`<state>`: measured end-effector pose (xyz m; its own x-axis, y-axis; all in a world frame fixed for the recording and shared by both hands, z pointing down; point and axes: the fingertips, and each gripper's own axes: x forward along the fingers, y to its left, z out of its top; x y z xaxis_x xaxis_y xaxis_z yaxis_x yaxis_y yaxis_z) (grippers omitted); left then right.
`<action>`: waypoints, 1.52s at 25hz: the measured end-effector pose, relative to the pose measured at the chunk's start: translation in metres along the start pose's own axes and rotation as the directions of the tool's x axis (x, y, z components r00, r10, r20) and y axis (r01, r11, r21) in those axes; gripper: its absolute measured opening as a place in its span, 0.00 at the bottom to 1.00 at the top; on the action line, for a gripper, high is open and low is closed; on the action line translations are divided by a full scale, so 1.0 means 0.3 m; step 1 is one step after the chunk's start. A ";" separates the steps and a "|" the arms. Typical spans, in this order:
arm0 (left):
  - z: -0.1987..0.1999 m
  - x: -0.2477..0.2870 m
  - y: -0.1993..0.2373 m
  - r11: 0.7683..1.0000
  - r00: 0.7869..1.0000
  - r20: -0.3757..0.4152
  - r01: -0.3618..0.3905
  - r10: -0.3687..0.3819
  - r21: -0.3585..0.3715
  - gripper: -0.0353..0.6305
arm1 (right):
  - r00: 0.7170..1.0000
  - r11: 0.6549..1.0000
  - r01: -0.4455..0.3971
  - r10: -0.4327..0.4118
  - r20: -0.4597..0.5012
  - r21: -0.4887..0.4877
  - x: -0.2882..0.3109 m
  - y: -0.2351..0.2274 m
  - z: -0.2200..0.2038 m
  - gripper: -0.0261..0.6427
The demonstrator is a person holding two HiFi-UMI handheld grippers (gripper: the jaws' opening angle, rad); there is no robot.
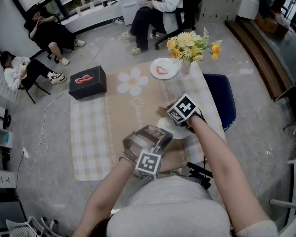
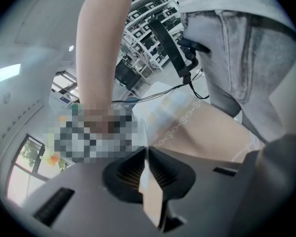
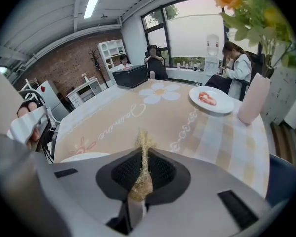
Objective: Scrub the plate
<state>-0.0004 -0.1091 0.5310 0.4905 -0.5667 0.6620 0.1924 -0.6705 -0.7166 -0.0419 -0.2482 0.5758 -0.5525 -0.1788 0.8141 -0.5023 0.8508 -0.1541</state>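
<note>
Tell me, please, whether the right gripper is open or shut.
Shut: the right gripper has both jaws pressed on a straw-coloured fibre scrubber.

head view steeply down, gripper views low, table (image 1: 89, 144) shared

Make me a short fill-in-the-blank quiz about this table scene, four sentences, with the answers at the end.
The fibrous scrubber is clamped in the ____ claw.
The left claw is ____ on a thin flat piece.
The pink vase holds yellow and orange ____.
The box on the table is ____ in colour.
Answers: right, shut, flowers, black.
</note>
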 end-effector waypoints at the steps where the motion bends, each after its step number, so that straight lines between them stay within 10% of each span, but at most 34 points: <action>1: -0.002 0.001 -0.004 1.000 1.000 0.002 0.001 -0.001 -0.009 0.08 | 1.000 1.000 0.003 -0.003 0.004 0.006 -0.002 -0.007 -0.005 0.10; 38: -0.060 -0.019 0.033 0.990 0.999 -0.037 -0.024 0.020 -0.135 0.09 | 0.993 0.995 0.018 -0.029 0.118 0.094 -0.228 -0.030 -0.241 0.10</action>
<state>-0.0165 -0.1210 0.5241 0.4628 -0.5970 0.6553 0.0635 -0.7150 -0.6962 0.0484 -0.2081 0.5620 -0.6127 -0.2603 0.7462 -0.5723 0.7973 -0.1918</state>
